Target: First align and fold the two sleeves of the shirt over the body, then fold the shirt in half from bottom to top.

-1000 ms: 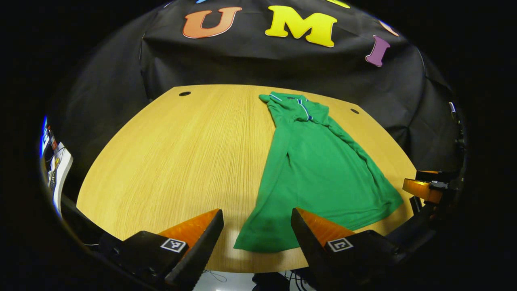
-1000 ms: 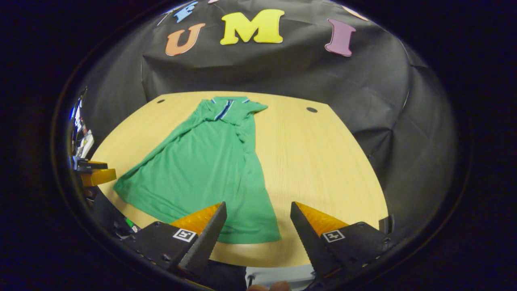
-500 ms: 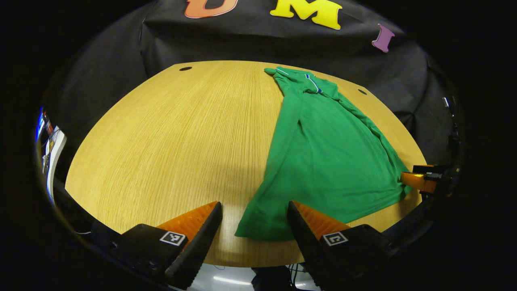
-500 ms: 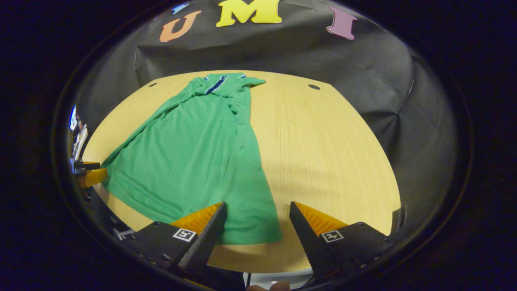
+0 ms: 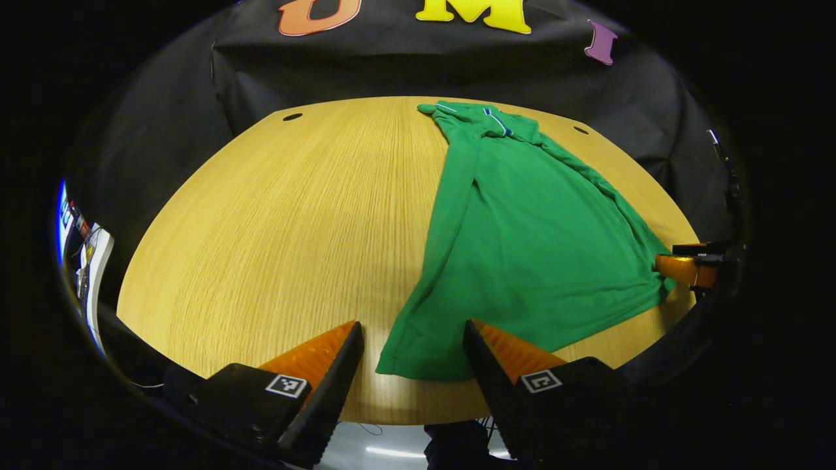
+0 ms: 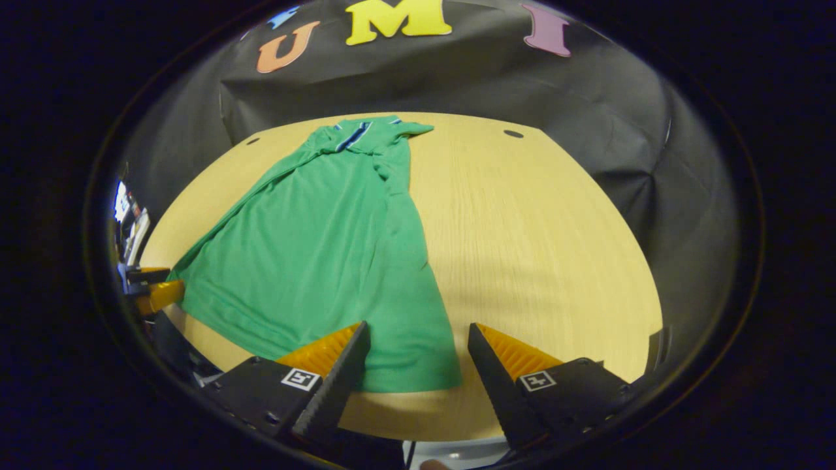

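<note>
A green shirt [image 5: 522, 248] [image 6: 326, 248] lies flat on the wooden table [image 5: 281, 235], collar at the far edge, hem near me, both sleeves folded in over the body. My left gripper [image 5: 413, 333] is open, its fingers straddling the shirt's near left hem corner [image 5: 398, 362]. My right gripper [image 6: 417, 334] is open around the near right hem corner [image 6: 437, 375]. In the left gripper view the right gripper [image 5: 686, 267] shows far off at the other hem corner; in the right gripper view the left gripper [image 6: 153, 294] shows at the left edge.
The table [image 6: 535, 248] has round cable holes [image 5: 292, 117] [image 6: 513, 134] near its far corners. Black cloth hangs behind it. Bare wood lies on both sides of the shirt.
Both grippers have moved forward and lower toward the shirt's hem, so each corner now sits between a pair of open fingers. The shirt has not moved.
</note>
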`<action>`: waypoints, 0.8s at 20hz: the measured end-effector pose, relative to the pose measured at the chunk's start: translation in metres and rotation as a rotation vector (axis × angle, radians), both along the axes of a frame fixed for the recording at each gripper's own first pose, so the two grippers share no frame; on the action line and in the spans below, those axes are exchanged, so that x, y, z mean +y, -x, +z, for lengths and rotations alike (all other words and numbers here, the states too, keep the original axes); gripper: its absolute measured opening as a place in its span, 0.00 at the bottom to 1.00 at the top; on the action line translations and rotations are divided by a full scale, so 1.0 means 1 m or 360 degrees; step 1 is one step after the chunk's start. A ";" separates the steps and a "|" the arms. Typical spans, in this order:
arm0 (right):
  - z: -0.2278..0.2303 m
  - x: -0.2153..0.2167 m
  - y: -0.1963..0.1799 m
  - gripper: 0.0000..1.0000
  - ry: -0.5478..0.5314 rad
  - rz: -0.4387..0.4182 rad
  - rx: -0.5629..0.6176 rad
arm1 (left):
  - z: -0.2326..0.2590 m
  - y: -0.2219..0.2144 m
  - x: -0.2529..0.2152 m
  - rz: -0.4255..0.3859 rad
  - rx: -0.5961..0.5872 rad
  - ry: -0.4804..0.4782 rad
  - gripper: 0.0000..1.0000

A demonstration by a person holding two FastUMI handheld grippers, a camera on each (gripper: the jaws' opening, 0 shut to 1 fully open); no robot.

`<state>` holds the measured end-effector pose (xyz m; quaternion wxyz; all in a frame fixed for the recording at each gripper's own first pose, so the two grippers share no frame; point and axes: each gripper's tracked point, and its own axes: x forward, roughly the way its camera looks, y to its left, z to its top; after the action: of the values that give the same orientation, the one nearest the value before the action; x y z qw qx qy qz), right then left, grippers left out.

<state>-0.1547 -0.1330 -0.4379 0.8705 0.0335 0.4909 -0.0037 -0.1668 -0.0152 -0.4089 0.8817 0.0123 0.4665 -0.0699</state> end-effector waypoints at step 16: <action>0.024 0.025 -0.007 0.00 -0.0074 0.0162 0.0060 | 0.025 -0.005 -0.026 -0.0022 0.0151 0.0331 0.07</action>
<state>-0.1473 -0.1081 -0.4137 0.8592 0.0288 0.5082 0.0513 -0.1616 -0.0411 -0.3841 0.8545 -0.0792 0.4979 -0.1246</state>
